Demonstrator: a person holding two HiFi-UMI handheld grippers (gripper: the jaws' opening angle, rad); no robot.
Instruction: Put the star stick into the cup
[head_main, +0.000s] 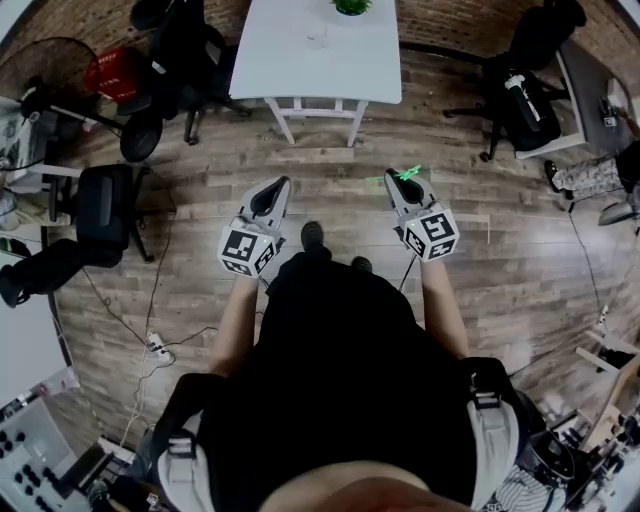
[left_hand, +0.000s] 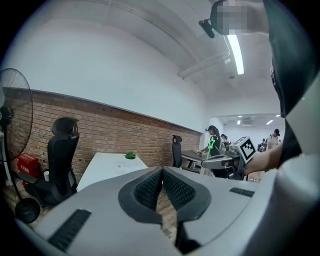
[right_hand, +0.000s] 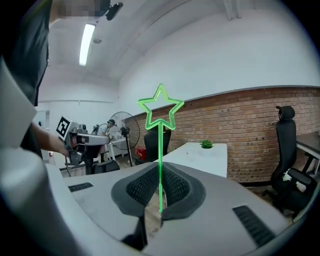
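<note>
A thin green star stick (right_hand: 160, 145) stands upright between the pads of my right gripper (right_hand: 161, 169), which is shut on its lower end; the star outline rises above the jaws. From the head view the star stick (head_main: 408, 173) shows at the tip of the right gripper (head_main: 398, 181). My left gripper (head_main: 277, 185) is level with it to the left, over the wooden floor. Its pads meet at the tips with nothing between them, as the left gripper view shows (left_hand: 162, 171). A clear cup (head_main: 317, 38) stands on the white table (head_main: 290, 70) ahead, well beyond both grippers.
A small green plant (head_main: 352, 6) sits at the table's far edge. Black office chairs (head_main: 110, 205) and a fan (head_main: 50, 60) stand to the left. Another chair with a bag (head_main: 525, 100) and a seated person's legs (head_main: 590, 178) are on the right. Cables and a power strip (head_main: 157, 348) lie on the floor.
</note>
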